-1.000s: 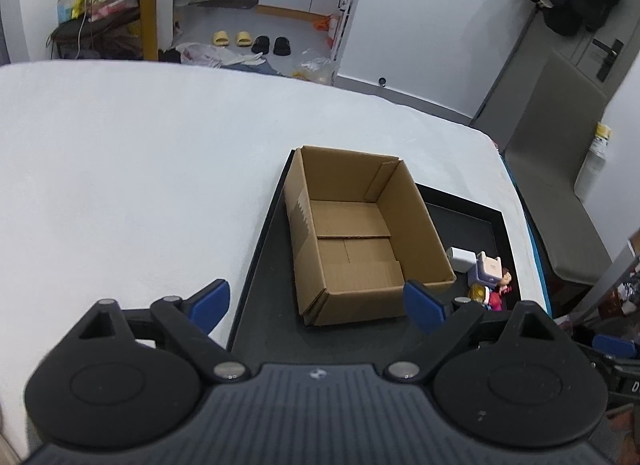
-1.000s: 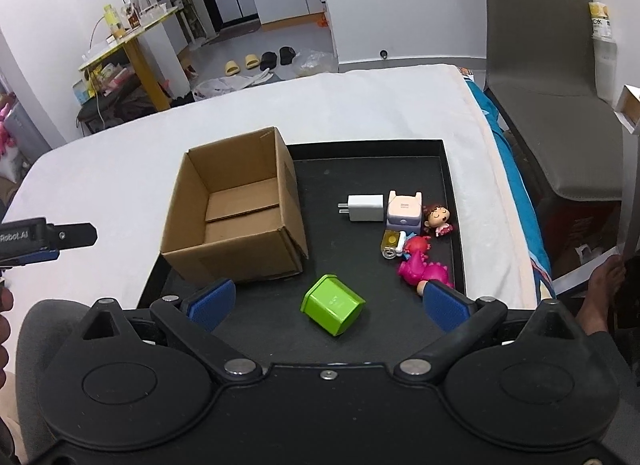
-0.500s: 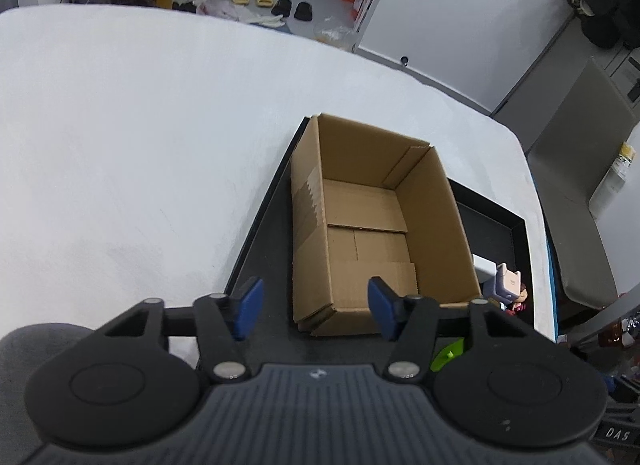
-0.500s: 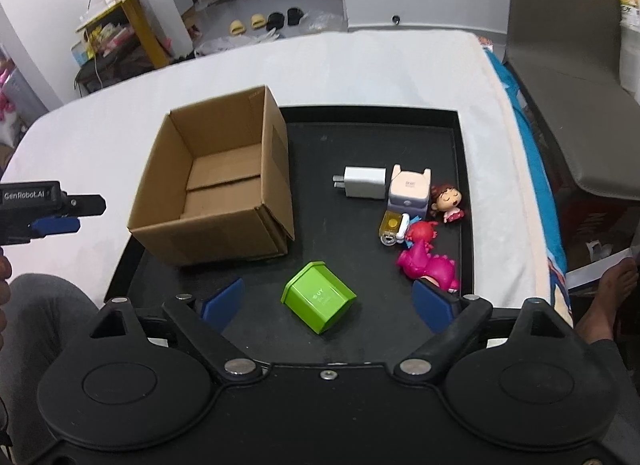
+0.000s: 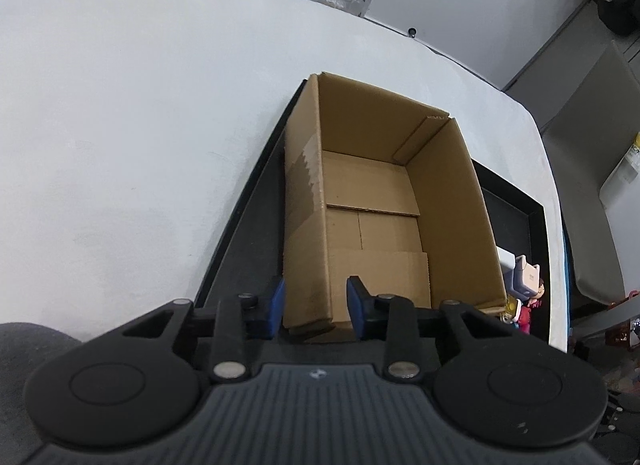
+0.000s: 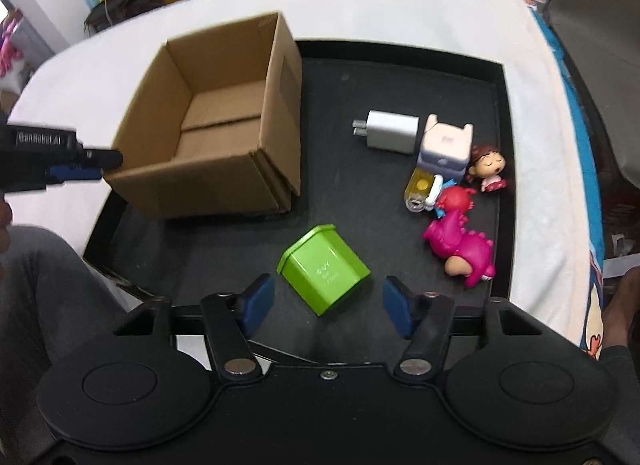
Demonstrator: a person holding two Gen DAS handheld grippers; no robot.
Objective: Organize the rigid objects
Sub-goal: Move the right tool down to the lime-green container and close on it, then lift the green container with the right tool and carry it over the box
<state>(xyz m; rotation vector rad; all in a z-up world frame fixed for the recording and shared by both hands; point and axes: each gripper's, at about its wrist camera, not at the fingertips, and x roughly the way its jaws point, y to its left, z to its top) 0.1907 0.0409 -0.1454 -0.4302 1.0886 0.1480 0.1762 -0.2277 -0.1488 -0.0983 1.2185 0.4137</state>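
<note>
An empty open cardboard box (image 5: 376, 209) (image 6: 224, 121) stands on the left of a black tray (image 6: 400, 77). My left gripper (image 5: 315, 307) straddles the box's near left corner, jaws closing around its wall; it shows in the right wrist view (image 6: 80, 163) at the box's left edge. My right gripper (image 6: 328, 303) is open, its fingers either side of a green box (image 6: 324, 267) lying on the tray, just short of it. On the tray's right lie a white charger (image 6: 390, 131), a pale pink block (image 6: 446, 143), a girl figurine (image 6: 490, 169), a yellow item (image 6: 418, 189) and a pink dinosaur (image 6: 460, 243).
The tray sits on a white table (image 5: 120, 125). A grey chair (image 5: 592, 145) stands beyond the table's right side. The tray's raised rim (image 6: 506, 185) runs close behind the toys. The person's leg (image 6: 48, 285) is at lower left.
My left gripper moved forward to the box's near corner and its jaws narrowed around the wall. My right gripper moved down toward the green box and its jaws narrowed.
</note>
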